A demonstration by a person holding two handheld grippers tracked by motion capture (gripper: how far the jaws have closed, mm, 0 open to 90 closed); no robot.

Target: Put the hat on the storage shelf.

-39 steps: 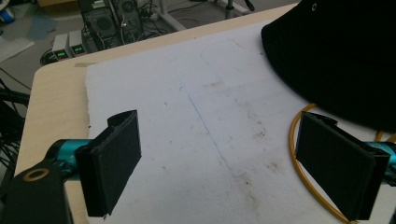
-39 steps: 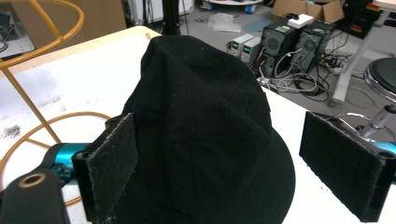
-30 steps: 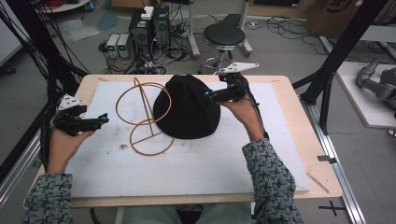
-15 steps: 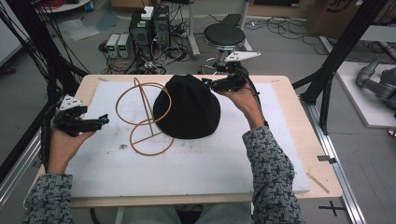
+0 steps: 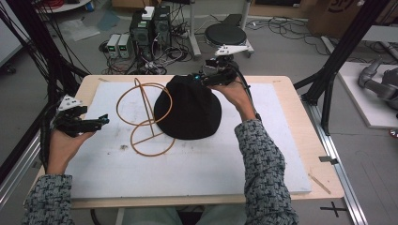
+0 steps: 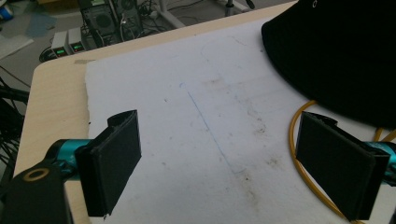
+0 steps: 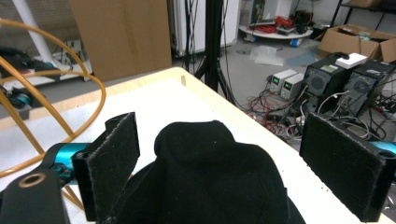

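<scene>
A black hat point(image 5: 190, 112) rests on the white board point(image 5: 187, 178), its left rim lying over a golden wire stand point(image 5: 151, 155). My right gripper point(image 5: 199, 78) hovers at the hat's far top edge and is open. In the right gripper view, the hat's crown point(image 7: 210, 177) sits between the spread jaws of the right gripper point(image 7: 219, 168), with the wire stand point(image 7: 103, 95) at left. My left gripper point(image 5: 101, 122) is held open and empty at the board's left side. In the left gripper view, the left gripper point(image 6: 219, 168) faces bare board, with the hat point(image 6: 336, 56) and wire stand point(image 6: 291, 140) at right.
The board lies on a wooden table point(image 5: 291, 93). A thin stick point(image 5: 319, 183) lies near the table's right front corner. Behind the table, computers and power supplies point(image 5: 150, 28), cables and a round stool point(image 5: 225, 33) stand on the floor. Black frame posts flank both sides.
My right gripper has moved away from the person and a little left, toward the hat's crown. The left gripper and the hat stay put.
</scene>
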